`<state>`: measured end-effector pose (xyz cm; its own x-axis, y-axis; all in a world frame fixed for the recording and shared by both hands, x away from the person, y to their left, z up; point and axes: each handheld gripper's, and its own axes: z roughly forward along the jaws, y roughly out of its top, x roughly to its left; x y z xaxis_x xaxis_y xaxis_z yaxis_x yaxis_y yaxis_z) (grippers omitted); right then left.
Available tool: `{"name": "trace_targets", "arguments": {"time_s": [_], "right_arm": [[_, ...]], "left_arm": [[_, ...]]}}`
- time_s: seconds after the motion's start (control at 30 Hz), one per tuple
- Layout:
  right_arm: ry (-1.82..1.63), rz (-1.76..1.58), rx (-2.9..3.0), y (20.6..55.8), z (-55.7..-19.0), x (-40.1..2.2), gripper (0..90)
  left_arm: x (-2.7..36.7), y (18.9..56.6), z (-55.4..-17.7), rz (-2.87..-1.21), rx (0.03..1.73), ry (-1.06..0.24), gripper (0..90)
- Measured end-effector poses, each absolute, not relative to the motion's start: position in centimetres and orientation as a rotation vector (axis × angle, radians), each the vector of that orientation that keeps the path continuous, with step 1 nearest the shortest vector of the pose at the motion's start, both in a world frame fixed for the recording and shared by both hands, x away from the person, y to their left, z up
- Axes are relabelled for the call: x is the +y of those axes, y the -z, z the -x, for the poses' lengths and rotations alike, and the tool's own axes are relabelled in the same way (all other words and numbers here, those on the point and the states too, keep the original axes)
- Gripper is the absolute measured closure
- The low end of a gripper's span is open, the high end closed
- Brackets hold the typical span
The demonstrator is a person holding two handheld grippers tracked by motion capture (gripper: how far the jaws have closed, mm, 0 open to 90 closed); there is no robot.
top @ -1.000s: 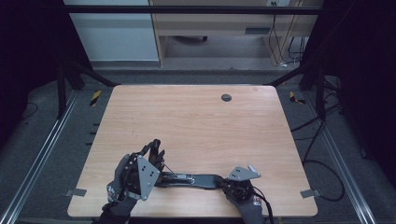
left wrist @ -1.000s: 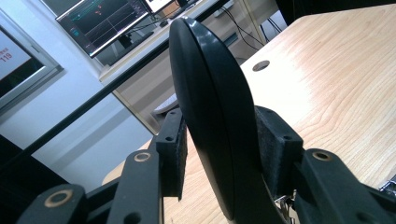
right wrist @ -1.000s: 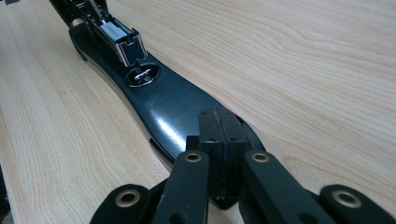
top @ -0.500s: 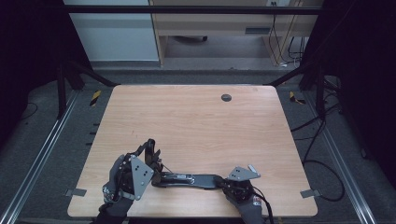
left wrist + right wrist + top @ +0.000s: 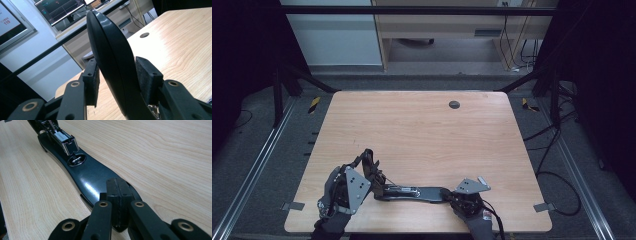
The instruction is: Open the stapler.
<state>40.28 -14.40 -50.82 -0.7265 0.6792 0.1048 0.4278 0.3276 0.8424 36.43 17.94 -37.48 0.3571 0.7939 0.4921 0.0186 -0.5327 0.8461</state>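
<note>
Your left gripper (image 5: 371, 165) had shifted slightly toward the desk's near edge since a second before, and it gripped one end of the long, glossy black curved plastic piece (image 5: 412, 192). Your right gripper (image 5: 117, 202) was closed at the other end. That piece lay on the pale wooden desk (image 5: 422, 135), near its front edge.

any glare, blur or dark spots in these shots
High view: dim and soft, dark at both sides, so the black stapler blends with both grippers. Left gripper view: sharp, with a bright streak along the raised stapler arm. Right gripper view: white glare patch on the stapler base, and the far table goes soft.
</note>
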Motion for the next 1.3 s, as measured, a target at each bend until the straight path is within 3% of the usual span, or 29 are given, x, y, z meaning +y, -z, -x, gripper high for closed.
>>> {"name": "trace_targets", "arguments": {"time_s": [1.3], "right_arm": [[-1.354,-0.995,2.33,50.8,-40.3,-14.2,90.0]], "left_arm": [[22.6,38.1,-36.4,-1.748,0.85,-1.174,51.7]]}}
